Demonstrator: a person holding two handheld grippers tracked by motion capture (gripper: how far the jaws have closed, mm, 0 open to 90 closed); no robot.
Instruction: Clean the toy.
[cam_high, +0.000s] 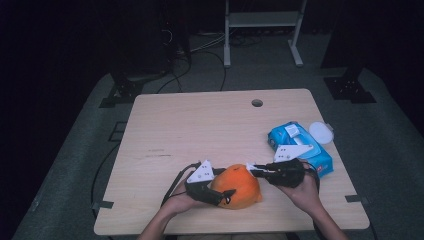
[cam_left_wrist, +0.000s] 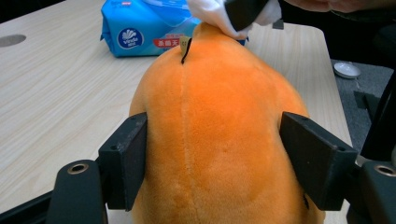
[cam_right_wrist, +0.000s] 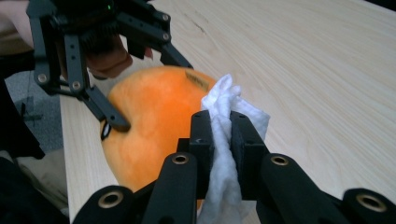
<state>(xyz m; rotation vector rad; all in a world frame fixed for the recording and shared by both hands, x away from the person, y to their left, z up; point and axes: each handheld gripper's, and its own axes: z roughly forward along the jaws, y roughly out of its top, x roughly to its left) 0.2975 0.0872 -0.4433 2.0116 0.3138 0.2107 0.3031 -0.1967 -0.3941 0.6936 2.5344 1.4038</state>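
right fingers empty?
No, the right gripper has its fingers clamped on a white wipe that touches the orange plush toy.

One camera hangs above my side, looking forward and down over the whole table (cam_high: 165, 125). The other two ride my tongs, close up; both share the orange plush toy (cam_left_wrist: 215, 130) and white wipe (cam_right_wrist: 224, 121).

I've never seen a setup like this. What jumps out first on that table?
A bright orange plush toy at the table's near edge catches the eye, clamped between the jaws of the left gripper. The right gripper pinches a white wipe and holds it against the toy's top. Behind it, by the right edge, lies a blue pack of wipes on the pale wooden table.
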